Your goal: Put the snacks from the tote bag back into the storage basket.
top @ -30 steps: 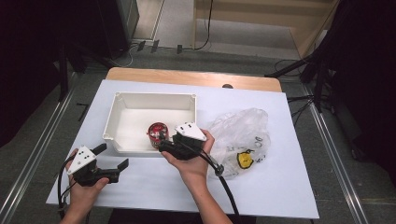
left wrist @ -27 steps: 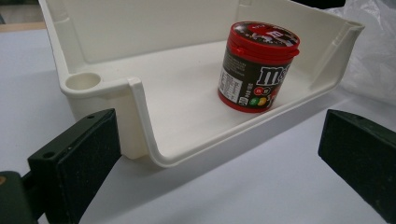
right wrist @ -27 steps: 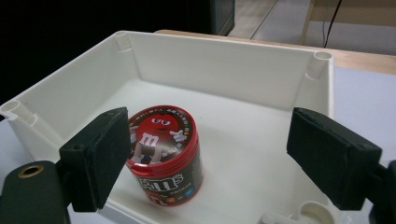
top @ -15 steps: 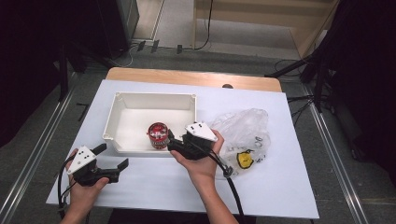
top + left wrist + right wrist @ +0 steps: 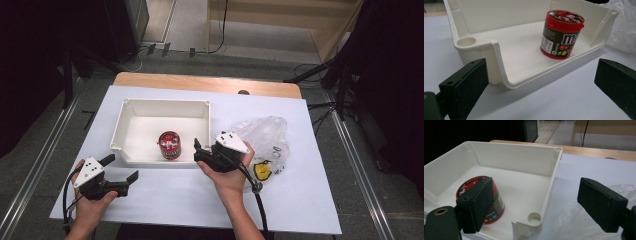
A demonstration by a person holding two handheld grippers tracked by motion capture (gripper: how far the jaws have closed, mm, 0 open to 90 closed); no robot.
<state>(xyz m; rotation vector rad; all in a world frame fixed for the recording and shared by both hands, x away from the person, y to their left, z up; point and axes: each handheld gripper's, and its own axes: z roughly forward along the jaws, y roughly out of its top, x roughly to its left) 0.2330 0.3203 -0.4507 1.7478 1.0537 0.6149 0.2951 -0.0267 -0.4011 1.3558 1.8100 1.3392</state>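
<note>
A red candy tub (image 5: pixel 170 145) stands upright in a white open bin (image 5: pixel 131 122), near its front wall. My right gripper (image 5: pixel 198 153) hovers at the bin's front right corner, jaws open and empty, pointing left toward the tub. In the right gripper view the tub (image 5: pixel 497 206) is partly hidden behind the left jaw of that gripper (image 5: pixel 536 188), and the bin's corner (image 5: pixel 535 218) lies between the jaws. My left gripper (image 5: pixel 121 168) rests low on the table in front of the bin, open and empty. From the left gripper (image 5: pixel 541 73) the tub (image 5: pixel 561 35) is seen beyond the bin's front wall (image 5: pixel 499 62).
A crumpled clear plastic bag (image 5: pixel 267 135) lies right of the bin, with a small yellow item (image 5: pixel 261 171) inside it, just beside my right hand. White sheet (image 5: pixel 310 200) covers the wooden table (image 5: pixel 200 82). Dark floor and rails lie on both sides.
My right gripper has drawn away to the right, from over the tub to the bin's front right corner, jaws still open. The tub stays in the bin. The left gripper has not moved.
</note>
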